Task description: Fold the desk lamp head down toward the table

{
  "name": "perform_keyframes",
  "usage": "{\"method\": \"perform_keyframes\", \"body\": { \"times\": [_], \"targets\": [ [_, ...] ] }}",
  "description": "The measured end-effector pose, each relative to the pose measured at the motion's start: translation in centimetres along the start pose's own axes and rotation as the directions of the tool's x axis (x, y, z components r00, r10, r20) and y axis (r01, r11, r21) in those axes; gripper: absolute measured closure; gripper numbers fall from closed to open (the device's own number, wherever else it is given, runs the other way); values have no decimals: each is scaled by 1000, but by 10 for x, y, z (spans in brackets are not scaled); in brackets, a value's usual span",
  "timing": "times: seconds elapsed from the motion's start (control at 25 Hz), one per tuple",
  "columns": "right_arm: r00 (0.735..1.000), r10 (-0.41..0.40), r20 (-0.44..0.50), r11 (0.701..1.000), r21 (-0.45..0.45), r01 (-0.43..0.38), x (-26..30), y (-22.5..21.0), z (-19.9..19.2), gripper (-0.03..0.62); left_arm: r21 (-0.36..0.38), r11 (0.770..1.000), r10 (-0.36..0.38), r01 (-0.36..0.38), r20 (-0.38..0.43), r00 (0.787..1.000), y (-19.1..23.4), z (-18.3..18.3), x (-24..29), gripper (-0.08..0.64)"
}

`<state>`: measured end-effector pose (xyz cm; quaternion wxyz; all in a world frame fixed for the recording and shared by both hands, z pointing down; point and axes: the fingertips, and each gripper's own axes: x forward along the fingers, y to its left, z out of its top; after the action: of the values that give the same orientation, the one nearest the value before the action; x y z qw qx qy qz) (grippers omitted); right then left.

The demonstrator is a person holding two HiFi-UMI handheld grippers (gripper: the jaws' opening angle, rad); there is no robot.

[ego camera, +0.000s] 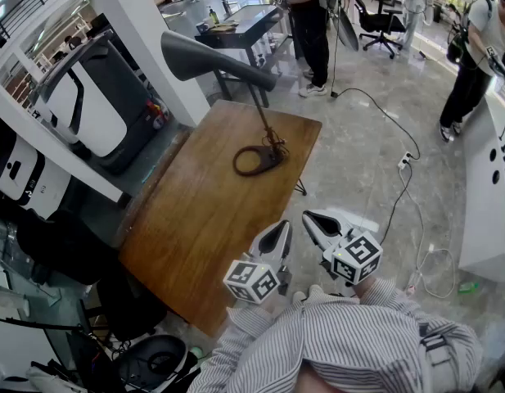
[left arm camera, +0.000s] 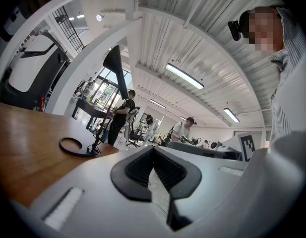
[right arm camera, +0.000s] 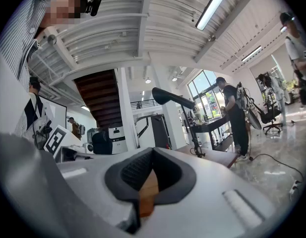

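Wooden table (ego camera: 195, 219) — desk lamp (ego camera: 271, 151) stands at its far end, lamp head (ego camera: 211, 58) raised high over it. Left gripper (ego camera: 281, 229) and right gripper (ego camera: 312, 218) hover by the table's near right edge — both jaws closed, empty.

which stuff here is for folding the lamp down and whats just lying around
For the job:
- desk lamp head
- lamp arm
- ring base
- wooden table
- left gripper and right gripper, both shut and empty

Lying about:
- power strip
- office chair
- dark desk
- white machine
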<state>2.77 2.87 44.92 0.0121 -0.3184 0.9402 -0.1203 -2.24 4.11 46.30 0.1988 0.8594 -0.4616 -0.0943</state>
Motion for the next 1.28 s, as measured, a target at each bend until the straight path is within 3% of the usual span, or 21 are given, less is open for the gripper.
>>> {"method": "perform_keyframes", "body": {
  "times": [0.72,0.92,1.28],
  "targets": [
    [999,26,-21,999,-28,-27,6,3,-1,592,-41,997,64,-62,60,996,19,8,-12,555],
    [999,41,-6,999,-32,-41,4,2,1,592,-13,997,76,-75,79,994,22,18,-14,555],
    [999,42,24,999,-3,-41,-6,-20,7,592,-28,998,54,-51,84,995,17,16,2,555]
  ]
}}
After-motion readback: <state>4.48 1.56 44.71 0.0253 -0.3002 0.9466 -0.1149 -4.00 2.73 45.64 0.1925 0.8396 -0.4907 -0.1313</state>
